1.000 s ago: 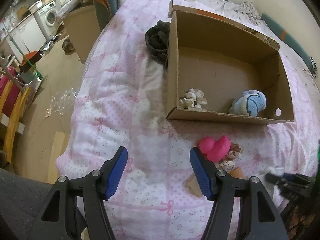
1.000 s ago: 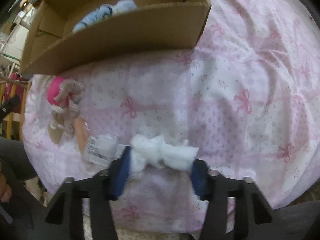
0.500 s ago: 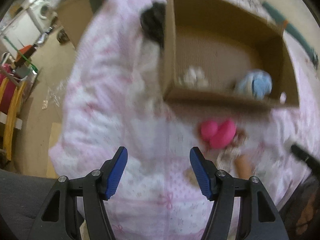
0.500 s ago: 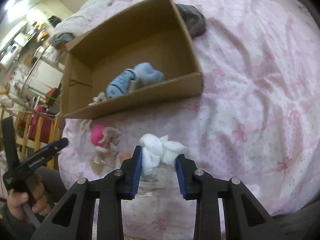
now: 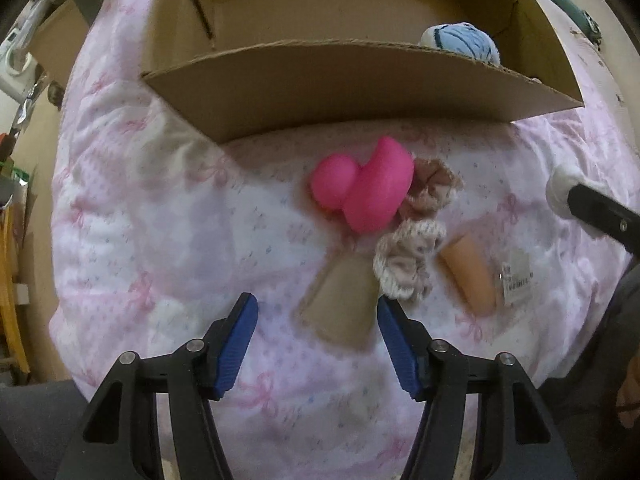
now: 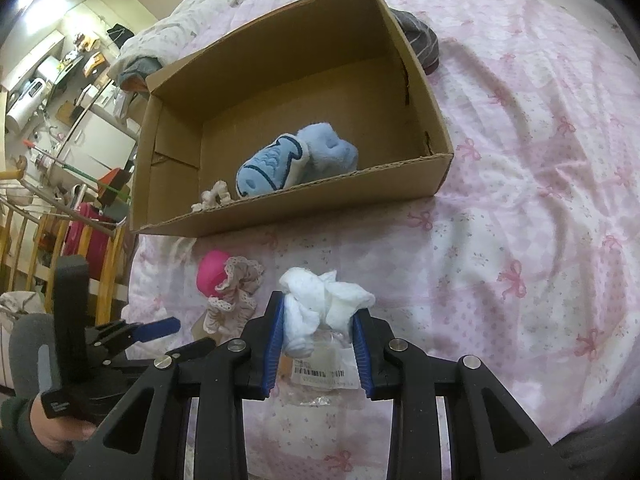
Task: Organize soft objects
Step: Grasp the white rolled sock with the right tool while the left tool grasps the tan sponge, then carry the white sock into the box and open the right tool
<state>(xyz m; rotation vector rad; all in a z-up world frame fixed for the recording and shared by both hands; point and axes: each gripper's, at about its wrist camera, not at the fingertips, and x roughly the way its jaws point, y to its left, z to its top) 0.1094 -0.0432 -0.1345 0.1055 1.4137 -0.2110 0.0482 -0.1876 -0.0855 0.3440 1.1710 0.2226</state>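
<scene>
Jaws of the right gripper (image 6: 319, 334) are clamping a crumpled white cloth bundle (image 6: 325, 302), which is bulging up between the blue pads in soft, puffy folds; it looks like a sock or small towel, though the bunching is making that hard to settle. A clear plastic packet with a barcode label (image 6: 320, 376) is hanging beneath the bundle, between the two fingers. The bundle is being held above the pink bow-patterned quilt (image 6: 520, 184) on the bed, just in front of the near wall of the open cardboard box (image 6: 296, 208).

Inside the box, a light blue plush toy (image 6: 294, 158) with dark blue stitching is lying against the near wall, and a small cream frilly piece (image 6: 212, 196) is sitting beside it toward the box's left corner.

Jaws of the left gripper (image 5: 316, 344) are standing spread wide with nothing between them, hovering low over the quilt. Just ahead of them a tan cardboard tag (image 5: 340, 304) is lying flat. Beyond it, a bright pink rubbery duck-like toy (image 5: 364, 192) is resting on the quilt near the box's front wall, touching a brownish frilly scrunchie (image 5: 432, 188); a second, paler floral scrunchie (image 5: 408, 256) is lying just beside them, overlapping the tag's edge. An orange-tan tube-like item (image 5: 468, 276) with a label is lying to the right of the scrunchies.

A dark grey garment (image 6: 420, 40) is lying on the quilt against the box's far right corner.
</scene>
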